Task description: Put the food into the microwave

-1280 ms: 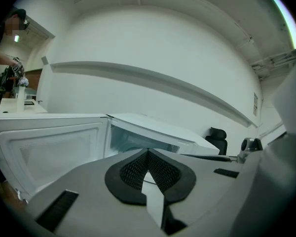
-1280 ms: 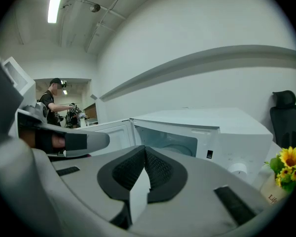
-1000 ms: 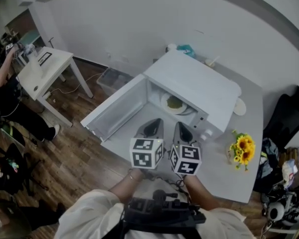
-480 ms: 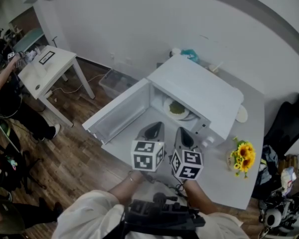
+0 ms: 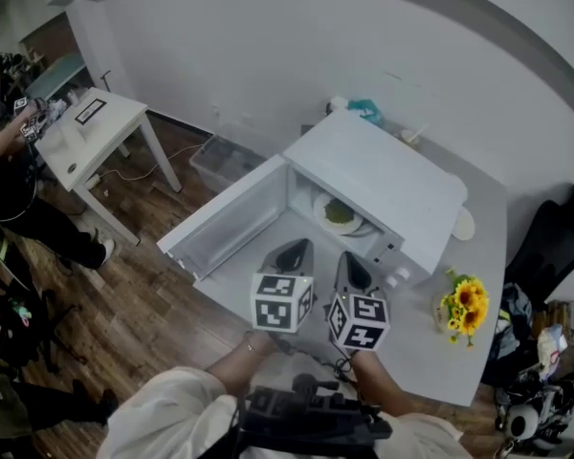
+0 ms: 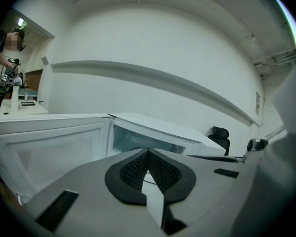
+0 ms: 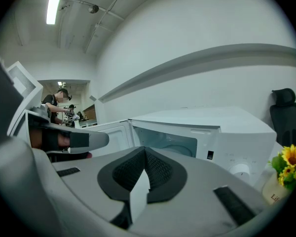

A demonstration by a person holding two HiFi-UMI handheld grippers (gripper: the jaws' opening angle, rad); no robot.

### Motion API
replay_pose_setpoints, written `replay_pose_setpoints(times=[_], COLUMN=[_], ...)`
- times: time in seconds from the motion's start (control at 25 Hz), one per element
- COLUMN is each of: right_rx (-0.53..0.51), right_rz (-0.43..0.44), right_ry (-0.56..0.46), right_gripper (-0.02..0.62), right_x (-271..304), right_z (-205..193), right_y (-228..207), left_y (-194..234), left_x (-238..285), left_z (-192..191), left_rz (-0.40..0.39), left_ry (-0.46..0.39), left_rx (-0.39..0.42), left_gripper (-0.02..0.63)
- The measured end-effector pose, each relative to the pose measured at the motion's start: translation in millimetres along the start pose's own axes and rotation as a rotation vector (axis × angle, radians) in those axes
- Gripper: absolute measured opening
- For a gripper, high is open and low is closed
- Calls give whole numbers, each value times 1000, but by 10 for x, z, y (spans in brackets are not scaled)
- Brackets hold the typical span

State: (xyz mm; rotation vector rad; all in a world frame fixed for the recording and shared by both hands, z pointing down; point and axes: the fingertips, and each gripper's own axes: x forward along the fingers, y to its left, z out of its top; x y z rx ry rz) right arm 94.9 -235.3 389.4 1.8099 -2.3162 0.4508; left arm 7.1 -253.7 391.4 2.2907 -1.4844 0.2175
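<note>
The white microwave (image 5: pixel 387 175) stands on the grey table with its door (image 5: pixel 220 223) swung open to the left. Inside it lies a plate with green food (image 5: pixel 340 213). My left gripper (image 5: pixel 295 249) and right gripper (image 5: pixel 350 260) hover side by side in front of the opening, both shut with nothing in them. In the left gripper view the shut left gripper (image 6: pixel 148 154) points at the open cavity (image 6: pixel 138 139). In the right gripper view the shut right gripper (image 7: pixel 145 153) faces the microwave (image 7: pixel 207 132), with the left gripper (image 7: pixel 64 139) beside it.
A vase of sunflowers (image 5: pixel 464 296) stands on the table right of the microwave, also in the right gripper view as sunflowers (image 7: pixel 290 162). A small white disc (image 5: pixel 462 223) lies behind them. A white side table (image 5: pixel 86 132), a person and a plastic bin (image 5: pixel 220 161) are at the left; a black chair (image 5: pixel 555 232) is at the right.
Both grippers stay shut and side by side before the microwave. Only the head view has shifted slightly.
</note>
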Motion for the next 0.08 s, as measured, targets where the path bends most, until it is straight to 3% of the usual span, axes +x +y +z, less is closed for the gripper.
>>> replay_pose_setpoints(times=[0.08], right_rx=[-4], right_rz=[1], right_ry=[-1], right_gripper=[20], right_x=[2], right_z=[-3], right_y=[-2], left_y=[8], left_x=[5], left_z=[-14], left_rz=[2], left_ry=[2], left_rx=[0], left_gripper=[11])
